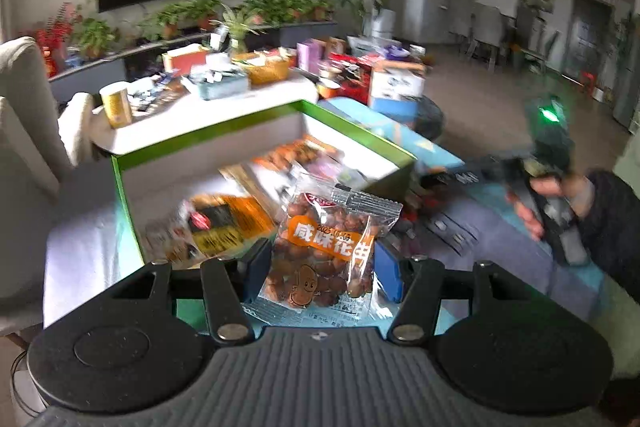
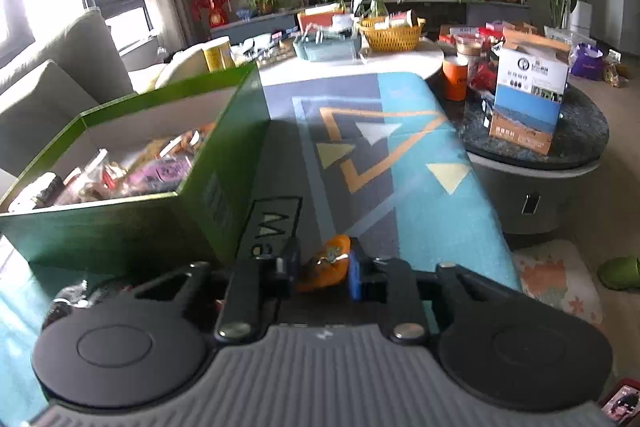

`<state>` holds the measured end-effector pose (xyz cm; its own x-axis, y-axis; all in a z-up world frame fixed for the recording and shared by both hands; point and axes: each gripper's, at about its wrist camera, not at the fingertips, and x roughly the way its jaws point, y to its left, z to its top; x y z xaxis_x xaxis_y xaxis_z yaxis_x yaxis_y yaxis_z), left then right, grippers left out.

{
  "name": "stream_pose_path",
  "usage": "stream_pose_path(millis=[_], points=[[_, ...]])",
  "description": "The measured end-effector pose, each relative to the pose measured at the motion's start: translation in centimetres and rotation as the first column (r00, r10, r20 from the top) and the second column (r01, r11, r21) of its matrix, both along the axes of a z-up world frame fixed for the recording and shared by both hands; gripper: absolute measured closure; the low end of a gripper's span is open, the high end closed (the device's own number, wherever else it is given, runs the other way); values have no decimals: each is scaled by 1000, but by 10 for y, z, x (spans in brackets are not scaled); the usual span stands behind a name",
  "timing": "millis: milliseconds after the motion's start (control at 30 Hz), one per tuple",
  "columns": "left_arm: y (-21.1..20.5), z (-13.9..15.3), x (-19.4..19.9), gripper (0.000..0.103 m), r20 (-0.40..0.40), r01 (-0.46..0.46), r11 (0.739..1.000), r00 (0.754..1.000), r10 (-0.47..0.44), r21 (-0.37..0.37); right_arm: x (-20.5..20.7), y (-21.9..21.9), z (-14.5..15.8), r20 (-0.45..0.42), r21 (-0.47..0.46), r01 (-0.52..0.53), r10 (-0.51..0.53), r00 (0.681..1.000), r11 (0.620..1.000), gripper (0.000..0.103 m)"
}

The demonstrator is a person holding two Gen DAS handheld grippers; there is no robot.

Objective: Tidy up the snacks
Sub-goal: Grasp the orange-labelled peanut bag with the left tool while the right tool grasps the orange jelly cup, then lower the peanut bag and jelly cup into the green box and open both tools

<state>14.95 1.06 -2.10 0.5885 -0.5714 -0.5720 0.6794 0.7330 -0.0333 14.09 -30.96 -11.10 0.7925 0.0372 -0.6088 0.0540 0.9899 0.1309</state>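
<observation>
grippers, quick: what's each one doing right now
Left gripper: closed on the peanut packet.
Right gripper: closed on a small orange snack.

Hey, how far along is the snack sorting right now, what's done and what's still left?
Partly done: several snack packets already lie inside the green box. In hand: the left gripper holds a clear bag of peanuts near the box, and the right gripper is closed on a small orange packet beside the box on the mat. Left: putting both into the box.
</observation>
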Motion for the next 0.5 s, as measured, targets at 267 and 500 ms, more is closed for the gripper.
stream_pose_path(millis=[267,500], points=[[-5,20,28,50,27,-101,993,994,103,-63,-24,13,44,163,-3,-3,4,987,1000,82],[-14,31,53,50,55,-170,984,983,173,-55,-15,57,84,310,75,-153,123,943,985,82]])
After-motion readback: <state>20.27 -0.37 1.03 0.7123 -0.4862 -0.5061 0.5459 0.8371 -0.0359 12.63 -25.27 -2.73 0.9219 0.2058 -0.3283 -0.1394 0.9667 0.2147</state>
